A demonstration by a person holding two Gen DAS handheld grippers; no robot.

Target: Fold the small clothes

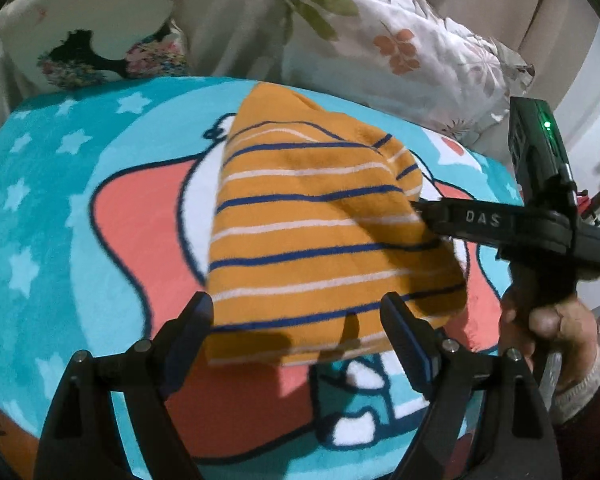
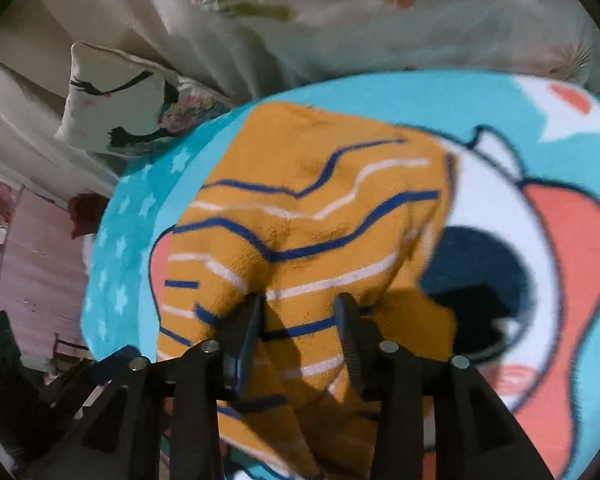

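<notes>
The orange striped garment (image 1: 324,236) lies on the turquoise cartoon blanket (image 1: 60,200), in front of the leaf-print pillow (image 1: 400,44); the right hand-held gripper (image 2: 300,304) has a ridge of the cloth bunched between its 2 fingers, apparently pinching it, on the garment's side edge nearest the hand (image 1: 548,320) that holds it; the left hand-held gripper (image 1: 296,312) is spread wide, its fingers straddling the garment's near hem without closing on it. To fold well, the pinched edge should probably be carried low and flat across the garment, while the left gripper pins the hem so the layers do not slide. The fabric looks soft, fleecy and limp, with thin blue and white stripes; the blanket is plush and likely grips it.
</notes>
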